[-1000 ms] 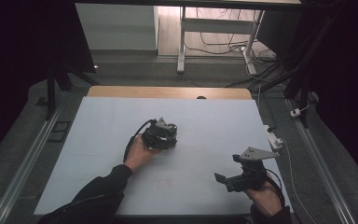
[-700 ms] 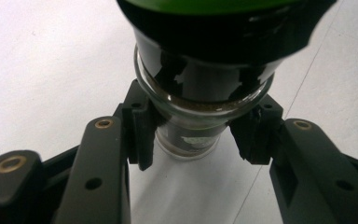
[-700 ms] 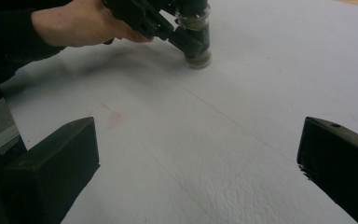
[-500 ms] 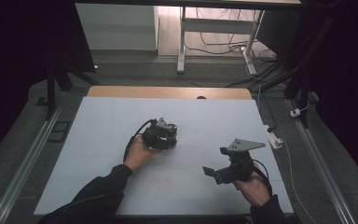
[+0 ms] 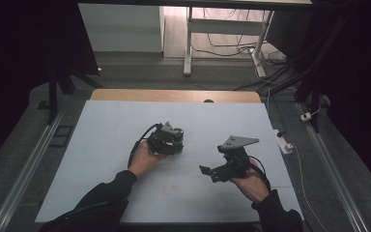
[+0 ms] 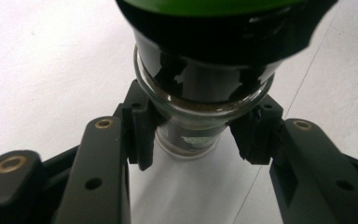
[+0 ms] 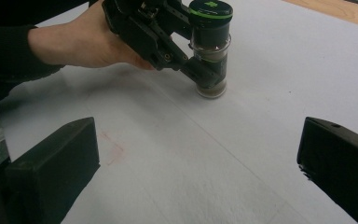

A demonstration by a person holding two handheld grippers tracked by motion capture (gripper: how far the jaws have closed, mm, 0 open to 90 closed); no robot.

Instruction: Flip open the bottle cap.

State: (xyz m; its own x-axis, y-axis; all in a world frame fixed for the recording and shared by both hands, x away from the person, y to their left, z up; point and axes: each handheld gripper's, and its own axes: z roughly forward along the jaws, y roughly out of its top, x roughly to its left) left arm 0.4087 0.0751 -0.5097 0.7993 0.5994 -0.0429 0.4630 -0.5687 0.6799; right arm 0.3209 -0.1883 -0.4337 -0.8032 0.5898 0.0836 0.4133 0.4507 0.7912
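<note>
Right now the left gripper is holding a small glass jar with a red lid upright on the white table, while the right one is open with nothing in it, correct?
Nearly. The lid is black with a green band, not red, as the right gripper view shows. Otherwise yes: the left gripper holds the jar upright on the white table, and the right gripper is open, holding nothing.

Dim room, grey floor, cables.

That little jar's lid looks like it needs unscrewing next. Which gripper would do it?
Probably the right gripper: it is open, empty and faces the jar. The left gripper is already clamped around the jar's glass body.
</note>
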